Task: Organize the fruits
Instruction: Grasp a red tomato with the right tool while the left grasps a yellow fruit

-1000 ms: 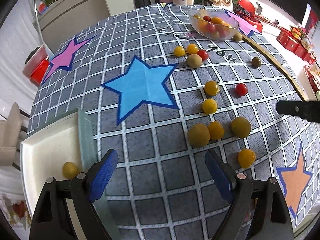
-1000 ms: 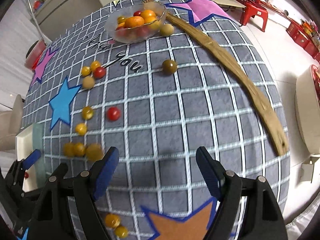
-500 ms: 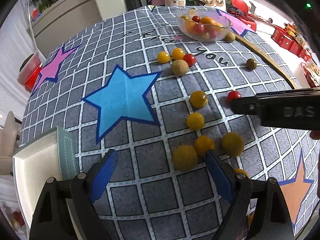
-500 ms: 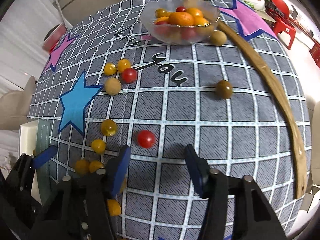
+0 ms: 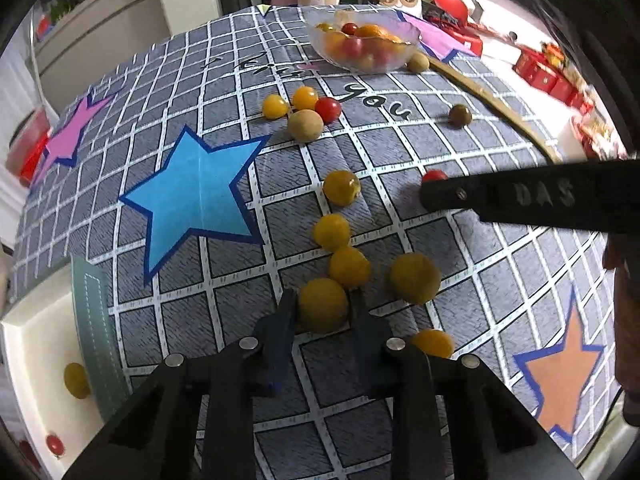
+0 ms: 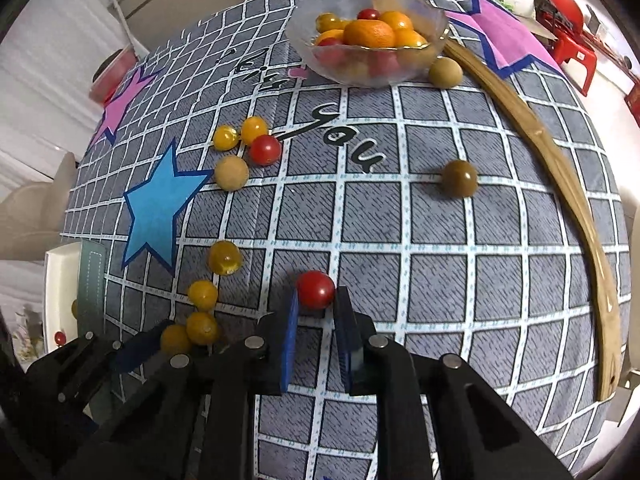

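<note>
Loose fruits lie on a grey checked tablecloth with stars. My left gripper (image 5: 323,303) is shut on a round yellow-brown fruit (image 5: 322,309) resting on the cloth. My right gripper (image 6: 316,300) is shut on a red cherry tomato (image 6: 315,289) on the cloth; its finger shows as a black bar in the left wrist view (image 5: 520,196). Several yellow tomatoes (image 5: 331,232) lie just beyond the left gripper. A glass bowl (image 6: 434,24) of oranges and tomatoes stands at the far side. A white tray (image 5: 32,344) at the left edge holds a yellow fruit (image 5: 76,380) and a red tomato (image 5: 54,445).
A curved wooden stick (image 6: 560,184) lies along the cloth's right side. A dark olive fruit (image 6: 459,178) and a tan fruit (image 6: 445,73) lie near it. A cluster of yellow, red and tan fruits (image 6: 248,148) lies left of centre. Red items stand beyond the table's right edge (image 5: 548,76).
Both grippers moved forward and closed: the left around the yellow-brown fruit, the right around the red cherry tomato. Both were open earlier.
</note>
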### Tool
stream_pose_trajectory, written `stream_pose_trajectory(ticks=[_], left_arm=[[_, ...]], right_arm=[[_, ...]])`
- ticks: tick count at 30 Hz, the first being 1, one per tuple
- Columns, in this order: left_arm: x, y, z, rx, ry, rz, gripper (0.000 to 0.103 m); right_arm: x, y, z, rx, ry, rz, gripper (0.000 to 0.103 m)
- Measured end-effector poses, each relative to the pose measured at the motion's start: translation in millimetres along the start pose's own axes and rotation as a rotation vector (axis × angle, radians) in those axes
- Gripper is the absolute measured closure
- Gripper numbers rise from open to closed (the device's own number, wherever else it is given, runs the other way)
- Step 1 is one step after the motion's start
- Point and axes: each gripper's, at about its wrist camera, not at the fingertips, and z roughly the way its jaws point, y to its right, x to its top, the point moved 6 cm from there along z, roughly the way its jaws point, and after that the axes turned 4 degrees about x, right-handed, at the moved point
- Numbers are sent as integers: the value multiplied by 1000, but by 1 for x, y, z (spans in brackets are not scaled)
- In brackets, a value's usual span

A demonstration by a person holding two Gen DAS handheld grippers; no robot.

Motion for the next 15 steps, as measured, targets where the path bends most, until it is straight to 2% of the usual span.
stream_pose_trajectory(ticks=[5,15], left_arm=[[-1,-14,-3,-31,-14,-82,75],[-6,-23,-20,-35,3,-108,75]], right_arm=[[-14,6,-12,14,1,18,84],[-39,-1,-28,38,-6,38,84]])
